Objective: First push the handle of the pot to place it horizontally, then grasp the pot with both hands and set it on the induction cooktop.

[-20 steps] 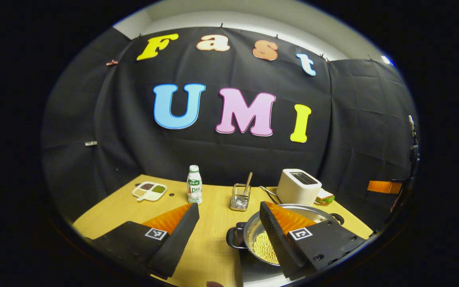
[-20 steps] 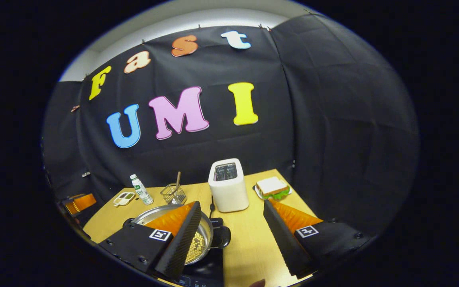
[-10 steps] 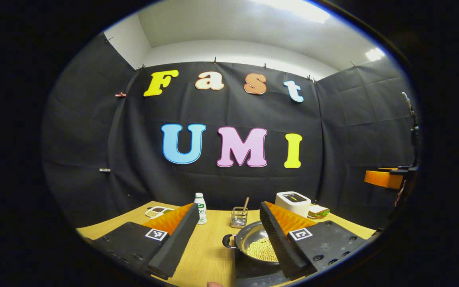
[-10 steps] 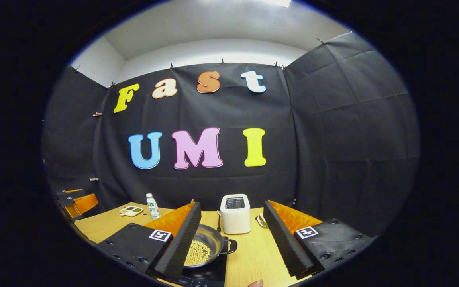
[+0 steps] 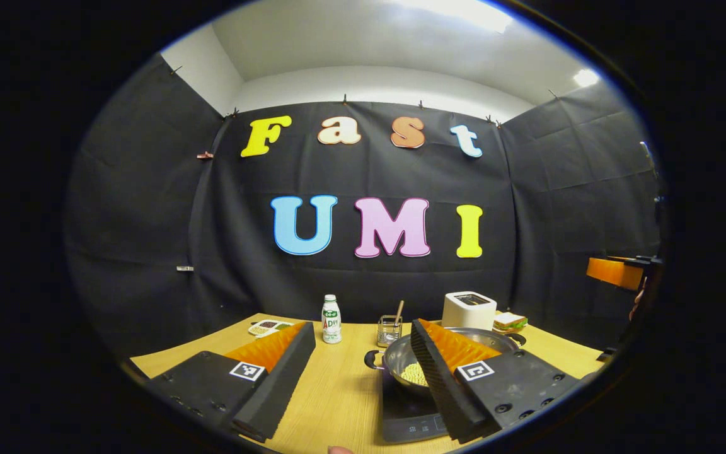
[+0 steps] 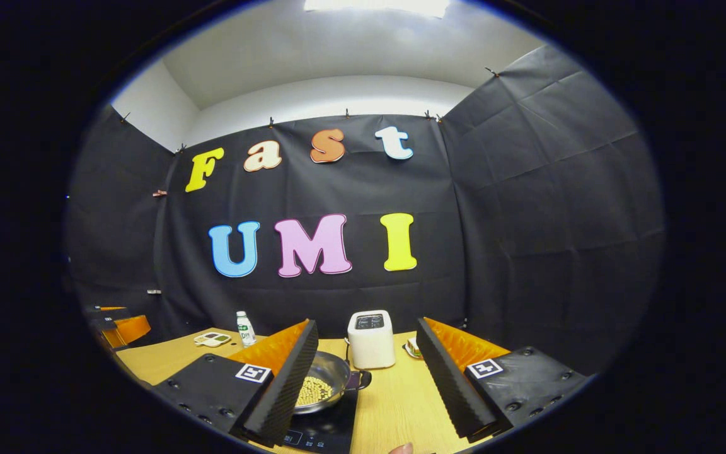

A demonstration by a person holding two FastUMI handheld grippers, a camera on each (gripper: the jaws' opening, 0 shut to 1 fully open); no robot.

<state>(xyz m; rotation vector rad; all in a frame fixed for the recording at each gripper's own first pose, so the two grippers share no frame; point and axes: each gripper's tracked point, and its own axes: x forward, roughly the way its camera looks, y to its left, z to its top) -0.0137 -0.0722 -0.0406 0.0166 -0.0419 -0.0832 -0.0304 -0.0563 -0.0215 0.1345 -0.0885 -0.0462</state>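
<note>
the round silver metal pot [image 5: 404, 364] with black side handles, holding a heap of pale yellow beans [image 6: 314, 390], sits on the flat black induction cooktop [image 5: 408, 413], which lies at the near edge of the light wooden desk [image 5: 344, 391]. one black handle [image 5: 372, 359] sticks out toward the desk's left side, and in the right gripper view the other handle [image 6: 360, 379] points toward the desk's right side.

the left gripper [image 5: 363, 378] hangs above the near edge with its jaws spread wide and nothing between them; its right finger [image 5: 429, 378] crosses in front of the pot without clearly touching it. the right gripper [image 6: 367, 384] is likewise wide apart and empty, its left finger [image 6: 287, 384] overlapping the pot's near side.

toward the far edge stand a white boxy toaster [image 6: 370, 338], a small white plastic bottle with a green label [image 5: 331, 319], a little wire basket with a wooden stick [image 5: 389, 330], a white divided dish [image 5: 267, 326] near the far left corner, and a sandwich on a plate [image 5: 509, 321] beside the toaster at the far right.
</note>
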